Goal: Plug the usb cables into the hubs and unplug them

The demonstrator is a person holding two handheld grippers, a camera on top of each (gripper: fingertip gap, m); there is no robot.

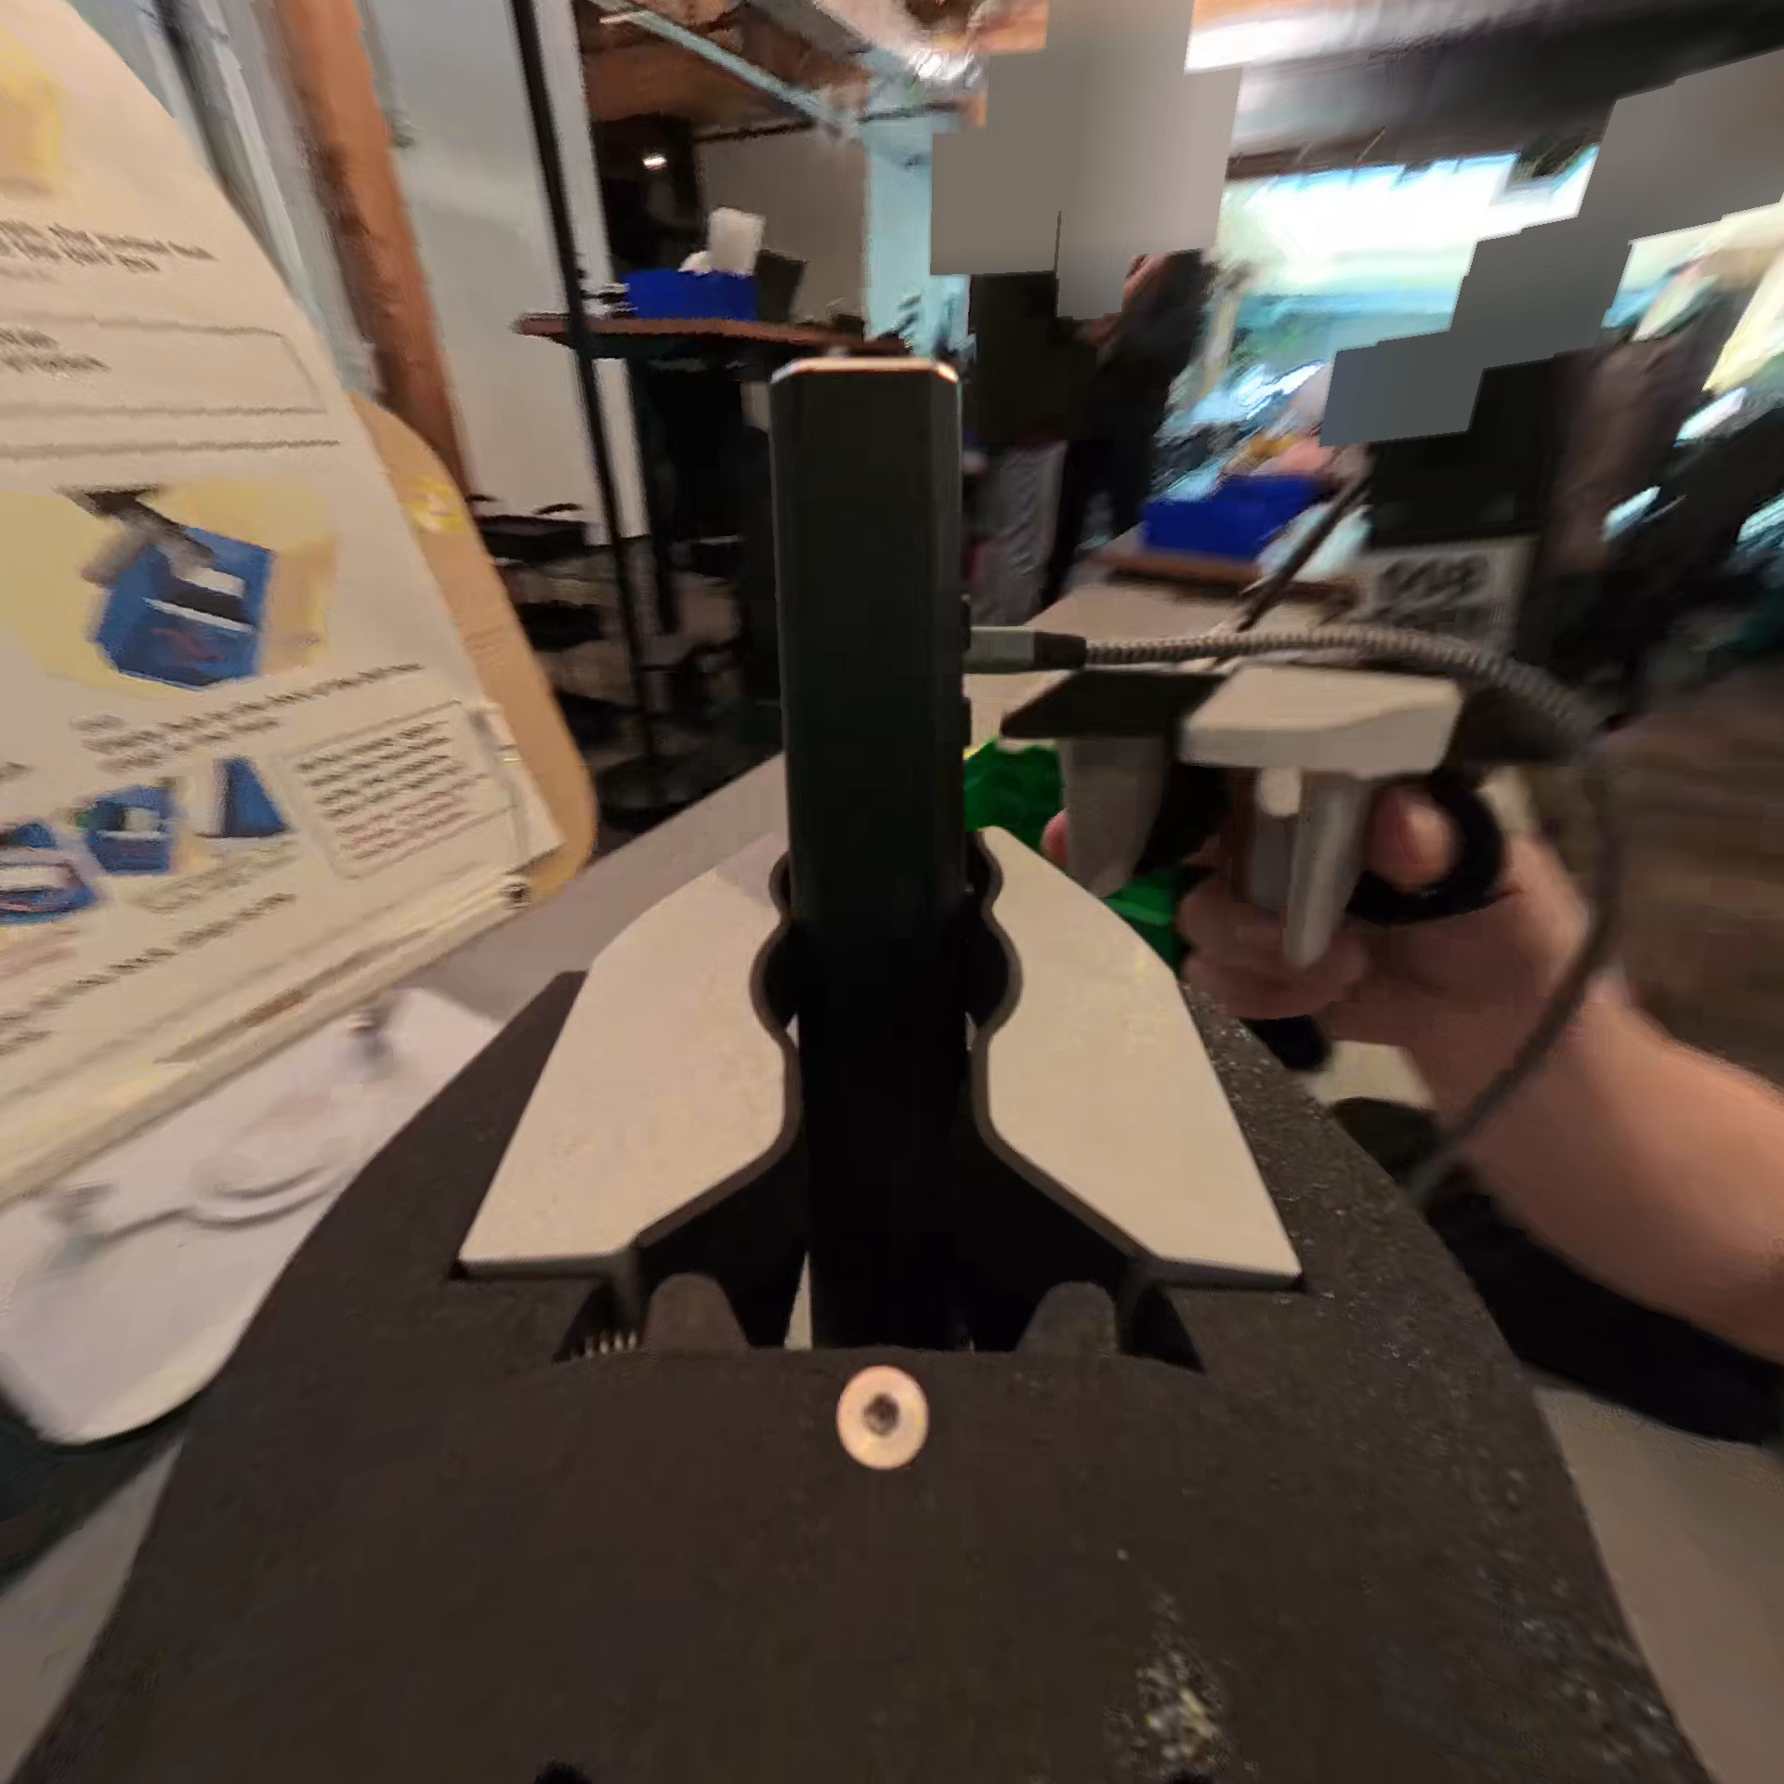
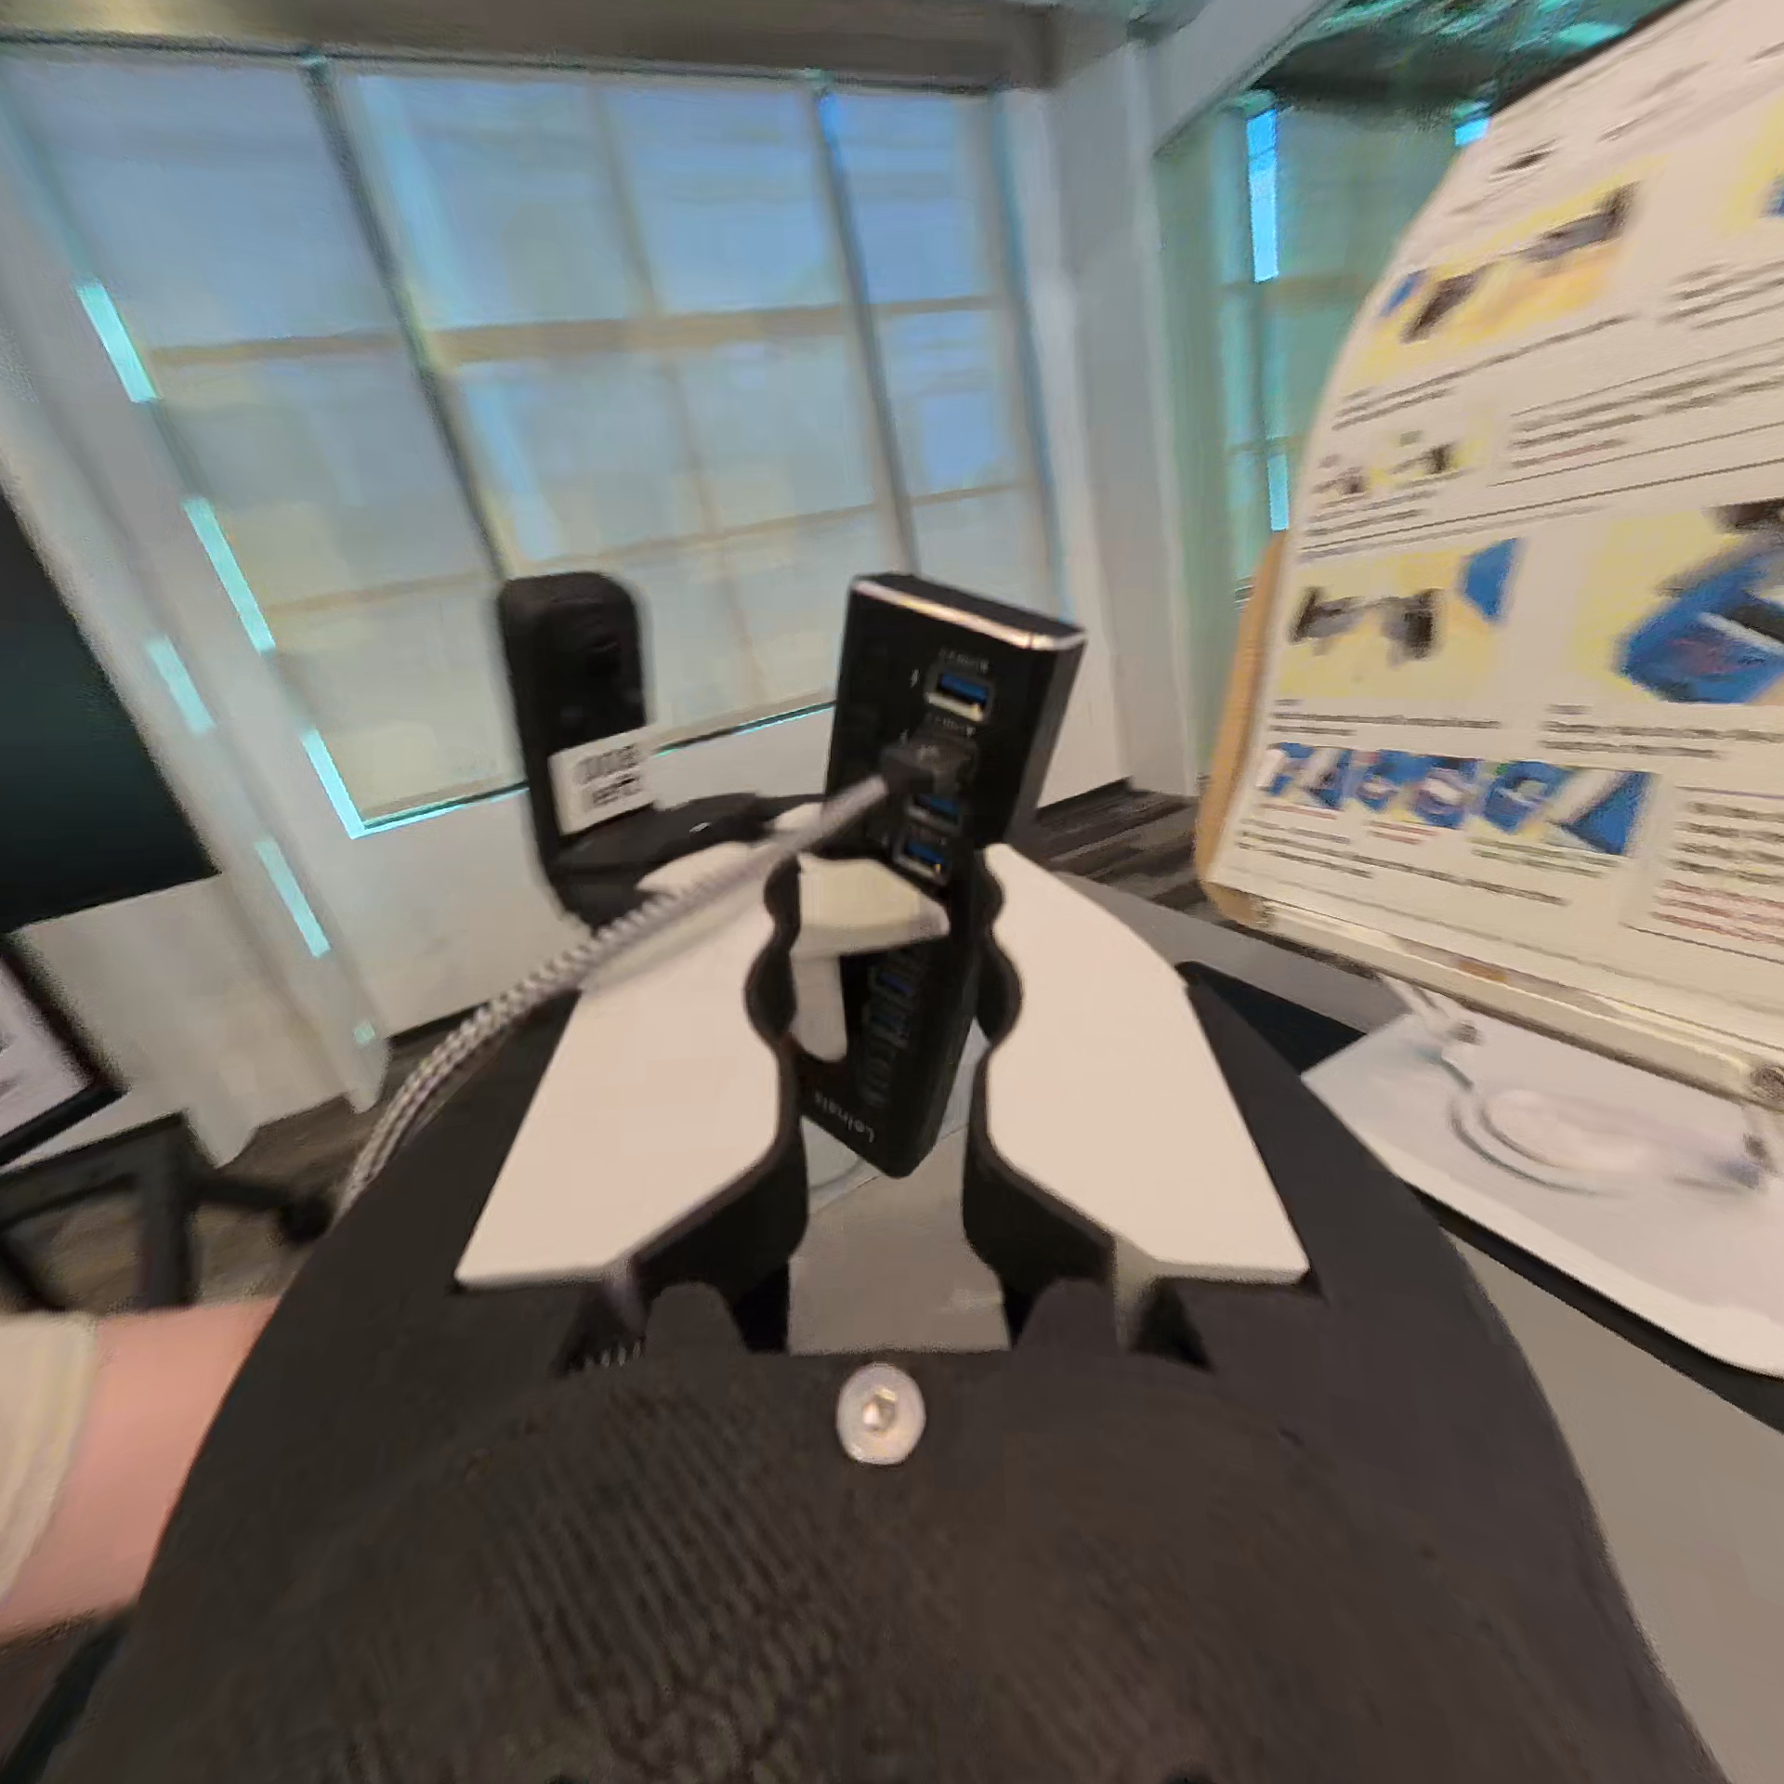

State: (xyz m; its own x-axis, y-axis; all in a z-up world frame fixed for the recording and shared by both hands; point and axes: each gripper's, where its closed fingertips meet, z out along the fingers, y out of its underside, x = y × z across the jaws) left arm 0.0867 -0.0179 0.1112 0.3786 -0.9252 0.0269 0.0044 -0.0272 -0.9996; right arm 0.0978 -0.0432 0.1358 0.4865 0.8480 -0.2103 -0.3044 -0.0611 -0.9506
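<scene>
The left gripper (image 1: 874,927) pinches a black hub (image 1: 864,618) upright, off the table. A braided cable (image 1: 1284,645) is plugged into the hub's right side. The right gripper (image 2: 883,927), jaws spread, sits near the plug (image 2: 922,767), gripping nothing.

Open-plan office or lab workspace — big gridded windows (image 2: 599,386) fill the upper left of the right wrist view, a printed instruction sheet (image 2: 1545,599) on a stand at right. Left wrist view: exposed ceiling ducting (image 1: 772,58) at top, blue bins (image 1: 690,292) on desks, people standing upper right — shared work floor.
</scene>
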